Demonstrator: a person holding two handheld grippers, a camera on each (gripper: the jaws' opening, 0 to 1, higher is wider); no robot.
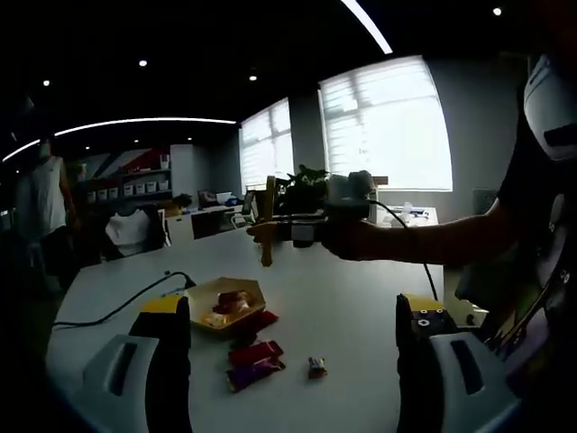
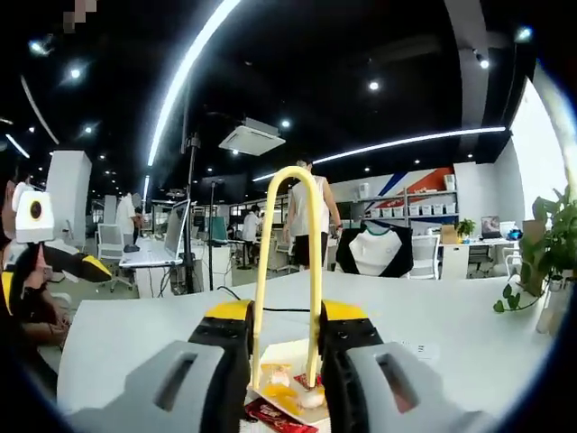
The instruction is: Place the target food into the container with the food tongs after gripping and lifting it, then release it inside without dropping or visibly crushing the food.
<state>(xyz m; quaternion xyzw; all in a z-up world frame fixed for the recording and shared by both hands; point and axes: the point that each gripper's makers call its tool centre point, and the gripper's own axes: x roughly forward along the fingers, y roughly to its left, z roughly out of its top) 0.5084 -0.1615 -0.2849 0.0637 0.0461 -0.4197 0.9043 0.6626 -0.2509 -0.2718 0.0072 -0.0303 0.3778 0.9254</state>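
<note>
— White, broad and smooth, the counter (image 1: 361, 298) carries everything. What sits on it?

— In the left gripper view, a shallow tan paper container (image 1: 227, 304) near the counter's near edge, with wrapped food pieces inside. Just beside it lie dark red and purple wrapped snack bars (image 1: 254, 359), and a small wrapped candy (image 1: 316, 366) sits a little apart from them. A black cable (image 1: 122, 307) trails off from behind the container.

— And the left claw (image 1: 293, 338)?

— Its black, yellow-tipped jaws stand wide apart over the counter, holding nothing; the wrapped snacks show between them.

— The right claw (image 2: 285, 347)?

— Clamped on the long yellow food tongs (image 2: 288, 271). In the right gripper view the tongs' looped end rises between the jaws, and their tips point down into the container (image 2: 290, 392), at the yellow and pale pieces there. From the left gripper view you see a hand (image 1: 347, 236) holding that claw (image 1: 306, 225) out above the counter, tongs (image 1: 268, 221) hanging from it.

— Are the tong tips gripping food?

— Cannot tell; they are too small and partly hidden by the jaws.

— Smaller things behind?

— A green potted plant (image 1: 302, 185).
</note>
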